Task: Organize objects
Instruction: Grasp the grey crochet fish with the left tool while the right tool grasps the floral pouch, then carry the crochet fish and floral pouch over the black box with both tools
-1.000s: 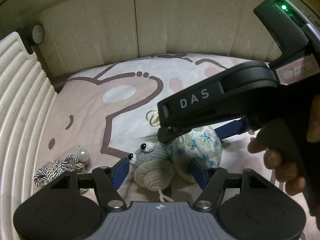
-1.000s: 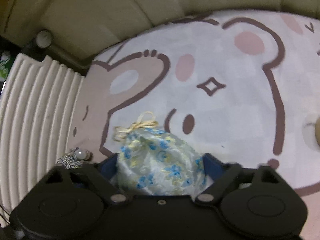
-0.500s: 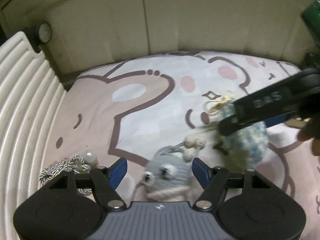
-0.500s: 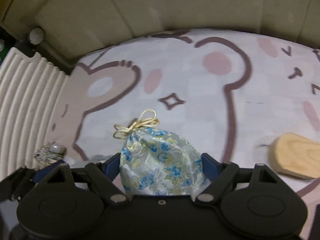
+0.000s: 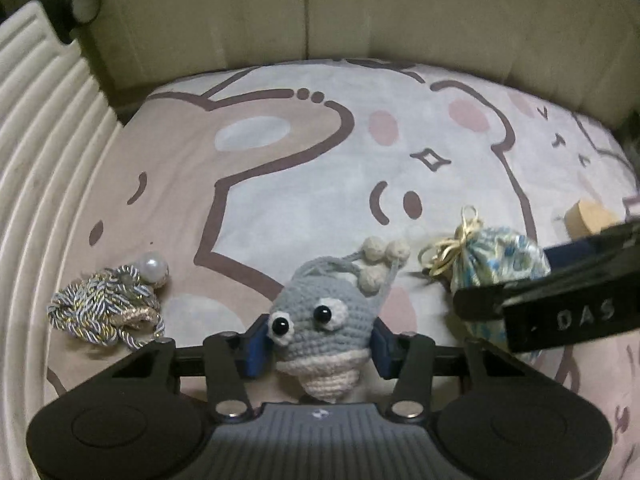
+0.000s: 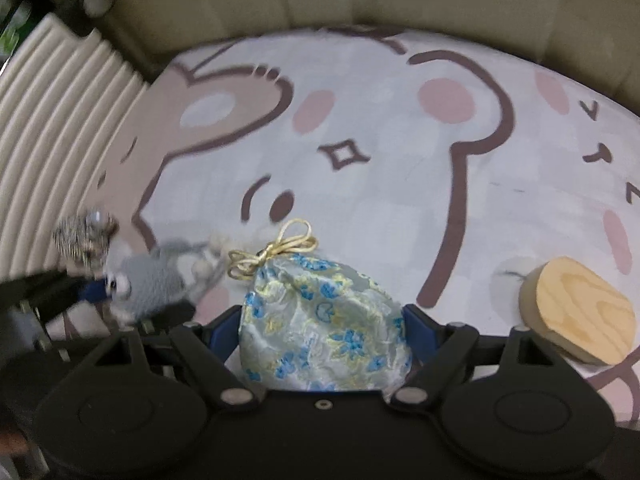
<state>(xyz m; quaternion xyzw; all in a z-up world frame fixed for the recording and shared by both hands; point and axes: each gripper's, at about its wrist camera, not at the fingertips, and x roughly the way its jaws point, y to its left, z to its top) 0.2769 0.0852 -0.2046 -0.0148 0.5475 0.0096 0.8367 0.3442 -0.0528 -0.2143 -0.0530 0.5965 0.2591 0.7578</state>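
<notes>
On the bed in front of me lies a pale cover (image 5: pixel 280 200) printed with big cartoon bears in brown outline and pink cheeks; everything I am handling rests on it. Along its left edge stands a ribbed cream panel (image 5: pixel 36 152), and beyond the far edge is a beige upholstered wall (image 5: pixel 400 12).

My right gripper (image 6: pixel 322 332) points steeply down and has its blue pads against both sides of the floral pouch (image 6: pixel 320 320), a silvery drawstring bag with blue and yellow flowers and a gold cord bow at its neck. The jaws stand wide because the pouch fills the whole gap between them. From my left wrist camera the same pouch (image 5: pixel 500 260) sits right of the toy, partly behind the black body of my right gripper.

My left gripper (image 5: pixel 320 346) is also aimed downwards and has come in tight on the crocheted toy (image 5: pixel 320 320), a grey knitted creature with a cream underside, two bead eyes and three cream pompoms on a loop. Its blue pads press on the toy's two flanks.

To the right of the pouch a wooden block (image 6: pixel 580 312) with rounded ends lies by itself on the cover. Near the ribbed panel is a bundle of twisted cord (image 5: pixel 104 308), with a pearl bead (image 5: pixel 152 270) touching its far side.
</notes>
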